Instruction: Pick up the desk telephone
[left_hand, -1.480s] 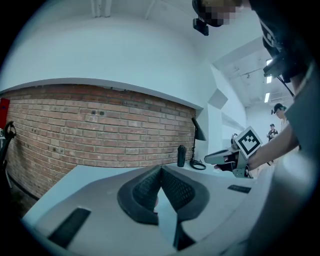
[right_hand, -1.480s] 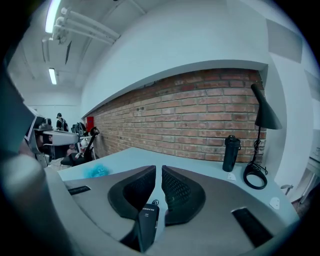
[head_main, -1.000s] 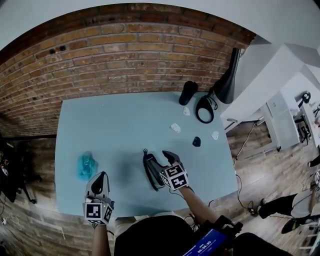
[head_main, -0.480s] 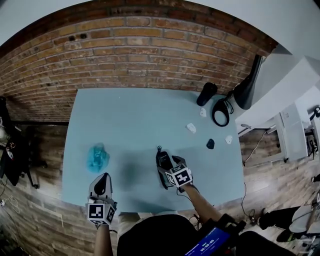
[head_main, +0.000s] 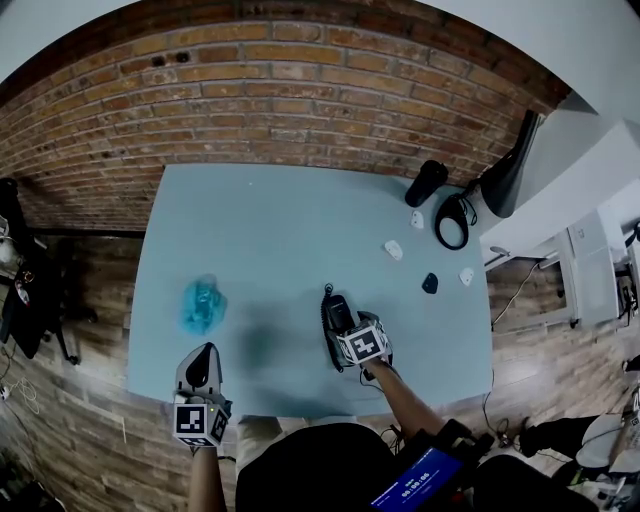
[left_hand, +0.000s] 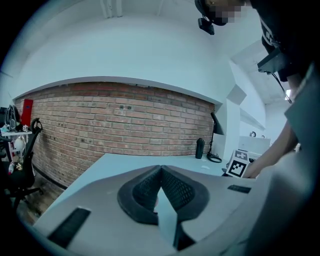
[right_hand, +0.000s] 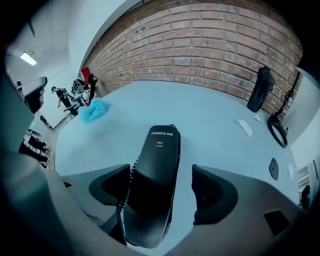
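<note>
The black desk telephone (head_main: 337, 313) lies lengthwise on the pale blue table (head_main: 270, 230), near its front edge. My right gripper (head_main: 350, 328) points steeply down over the near end of the telephone (right_hand: 155, 175). Its jaws are opening and straddle the set; the pads (right_hand: 210, 192) stand clear of its sides, and a coiled cord runs along the left one. My left gripper (head_main: 204, 356) hovers at the table's front left, shut with its tips (left_hand: 161, 172) meeting on nothing.
A crumpled blue thing (head_main: 203, 303) lies at the left. At the back right stand a black bottle (head_main: 427, 182) and a black lamp (head_main: 505, 165) with a ring base (head_main: 452, 222). Small white pieces (head_main: 394, 249) and a dark one (head_main: 429, 283) lie nearby. A brick wall is behind.
My right gripper has come down over the telephone and its jaws have spread to either side of it. The left gripper has shifted a little along the table's front edge.
</note>
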